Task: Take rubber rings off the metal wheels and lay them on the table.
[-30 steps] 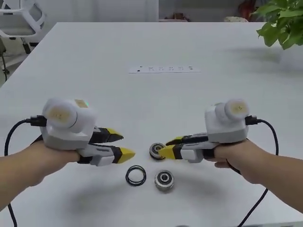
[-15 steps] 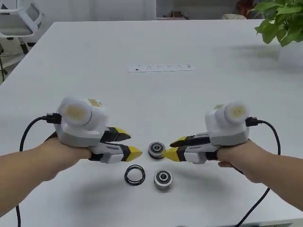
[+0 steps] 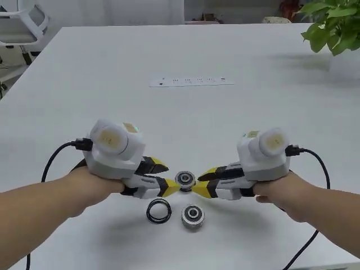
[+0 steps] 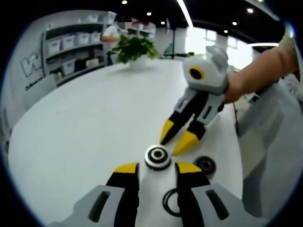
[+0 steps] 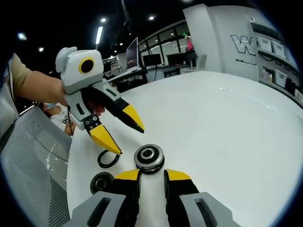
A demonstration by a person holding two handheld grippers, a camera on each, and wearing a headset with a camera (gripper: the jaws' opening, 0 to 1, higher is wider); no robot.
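A small metal wheel (image 3: 185, 179) with a dark band around its rim lies flat on the white table (image 3: 180, 118). My left gripper (image 3: 167, 179) points at it from the left, open, its yellow tips just short of the wheel (image 4: 157, 157). From the right, my right gripper (image 3: 201, 180) faces it, also open, tips close to the wheel (image 5: 148, 157). A loose black rubber ring (image 3: 158, 211) lies nearer me, beside a second wheel (image 3: 193, 215) with a silvery rim. The left gripper view shows the right gripper (image 4: 179, 141). The right gripper view shows the left gripper (image 5: 124, 137).
A flush white socket strip (image 3: 191, 81) is set into the table further back. A green plant (image 3: 332, 25) stands at the far right corner and an office chair (image 3: 25, 28) at the far left. Black cables (image 3: 56, 157) trail from both grippers.
Both grippers have closed in on the middle wheel, the left one moving right and the right one left. Wheels and loose ring lie where they were.
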